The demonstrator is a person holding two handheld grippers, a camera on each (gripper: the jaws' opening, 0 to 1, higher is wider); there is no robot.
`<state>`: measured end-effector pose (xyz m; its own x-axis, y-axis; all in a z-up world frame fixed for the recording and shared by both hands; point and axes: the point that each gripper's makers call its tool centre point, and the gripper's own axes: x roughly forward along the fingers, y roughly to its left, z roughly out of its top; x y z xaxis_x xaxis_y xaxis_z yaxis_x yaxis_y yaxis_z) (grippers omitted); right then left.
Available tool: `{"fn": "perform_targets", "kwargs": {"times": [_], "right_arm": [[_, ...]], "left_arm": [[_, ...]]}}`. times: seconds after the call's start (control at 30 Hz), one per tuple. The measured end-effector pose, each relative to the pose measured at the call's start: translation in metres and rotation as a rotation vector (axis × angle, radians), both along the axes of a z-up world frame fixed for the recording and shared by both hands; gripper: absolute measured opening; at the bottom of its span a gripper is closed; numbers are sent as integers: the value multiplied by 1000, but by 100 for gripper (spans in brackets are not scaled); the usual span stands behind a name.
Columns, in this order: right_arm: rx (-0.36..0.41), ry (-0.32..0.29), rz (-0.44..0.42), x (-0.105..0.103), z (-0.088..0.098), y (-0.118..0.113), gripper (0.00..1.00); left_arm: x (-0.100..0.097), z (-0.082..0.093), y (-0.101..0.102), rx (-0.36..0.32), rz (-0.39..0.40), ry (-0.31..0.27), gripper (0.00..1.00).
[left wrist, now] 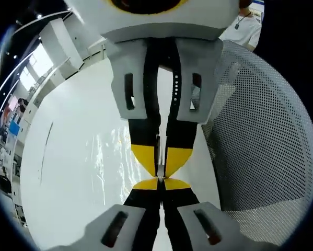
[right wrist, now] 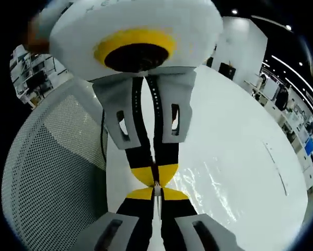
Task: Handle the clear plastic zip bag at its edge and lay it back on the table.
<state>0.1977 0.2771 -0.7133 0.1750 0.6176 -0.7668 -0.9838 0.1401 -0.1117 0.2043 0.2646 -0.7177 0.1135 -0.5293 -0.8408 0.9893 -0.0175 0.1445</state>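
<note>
Clear, glossy plastic catches the light out there: the zip bag (left wrist: 112, 157) lies spread across the white table (left wrist: 67, 136), wrinkles flashing. In the left gripper view, the left gripper (left wrist: 160, 184) comes up from the bottom with its yellow-and-black tips pressed together on a thin edge of the bag, and the right gripper (left wrist: 159, 170) reaches down from the top, its own tips pinched closed right against them. In the right gripper view it is the same meeting, mirrored: the right gripper (right wrist: 156, 189) is clamped tight on the bag's edge, the left gripper (right wrist: 155, 177) nose to nose with it. The bag's sheen (right wrist: 213, 183) spreads off beside them. A grey perforated mesh chair back (left wrist: 261, 136) curves just beside the table.
</note>
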Motion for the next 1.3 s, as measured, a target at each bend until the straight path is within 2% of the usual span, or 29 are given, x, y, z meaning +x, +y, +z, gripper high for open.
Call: {"fn": "perform_targets", "kwargs": {"times": [0.17, 0.27, 1.3], "right_arm": [[4, -22, 17, 2, -1, -1, 0], [4, -37, 22, 4, -1, -1, 0], [9, -34, 21, 4, 2, -3, 0]], "left_arm": [[0, 0, 0, -3, 10, 14, 0], [1, 0, 0, -7, 10, 3, 0], [5, 0, 5, -36, 2, -15, 0]]}}
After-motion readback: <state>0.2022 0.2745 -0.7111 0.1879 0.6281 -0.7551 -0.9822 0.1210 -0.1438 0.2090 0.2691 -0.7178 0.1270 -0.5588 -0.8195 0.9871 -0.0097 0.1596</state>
